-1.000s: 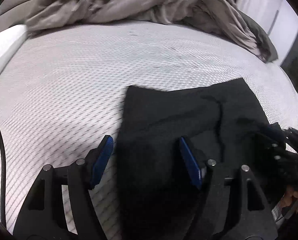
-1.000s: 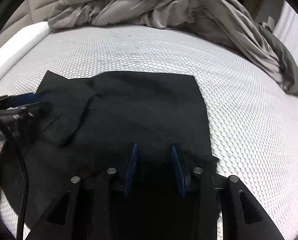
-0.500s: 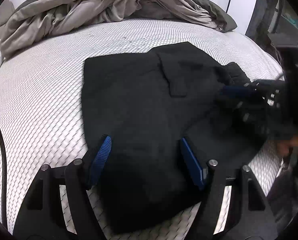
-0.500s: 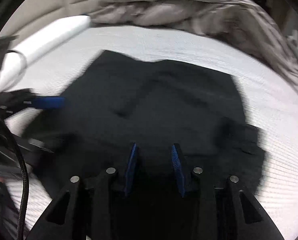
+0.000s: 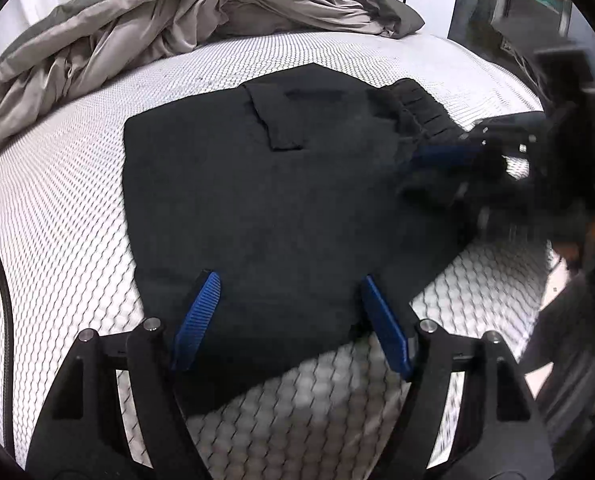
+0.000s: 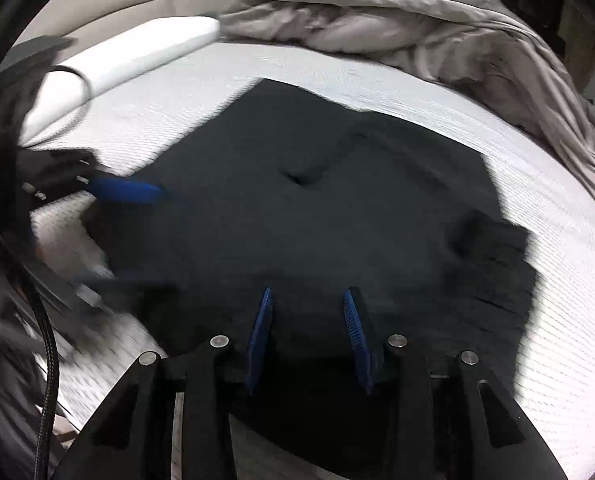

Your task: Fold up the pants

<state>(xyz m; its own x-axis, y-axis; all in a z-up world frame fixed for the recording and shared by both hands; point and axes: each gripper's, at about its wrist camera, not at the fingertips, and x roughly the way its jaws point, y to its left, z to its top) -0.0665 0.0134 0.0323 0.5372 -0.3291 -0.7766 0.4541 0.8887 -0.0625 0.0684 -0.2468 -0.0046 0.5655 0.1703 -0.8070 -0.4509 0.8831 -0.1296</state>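
The black pants [image 5: 265, 184] lie folded into a flat, roughly square stack on the white mattress [image 5: 57, 208], waistband at the right. They also fill the middle of the right wrist view [image 6: 337, 216]. My left gripper [image 5: 289, 316] is open and empty, its blue pads over the near edge of the stack. My right gripper [image 6: 307, 336] is open and empty, hovering over the near edge of the pants. In the left wrist view the right gripper [image 5: 449, 168] shows blurred at the waistband side. In the right wrist view the left gripper [image 6: 125, 232] shows blurred at the pants' left edge.
A crumpled grey-beige duvet [image 5: 157, 28] is heaped along the far side of the bed, also visible in the right wrist view [image 6: 397, 28]. A white bolster [image 6: 137, 56] lies at the far left. The mattress edge drops off at the right [image 5: 537, 280]. A black cable [image 6: 45, 360] hangs at the left.
Both grippers have swung around and pulled back, so the whole folded stack now shows. The pants lie in the same folded shape. Both grippers stay open.
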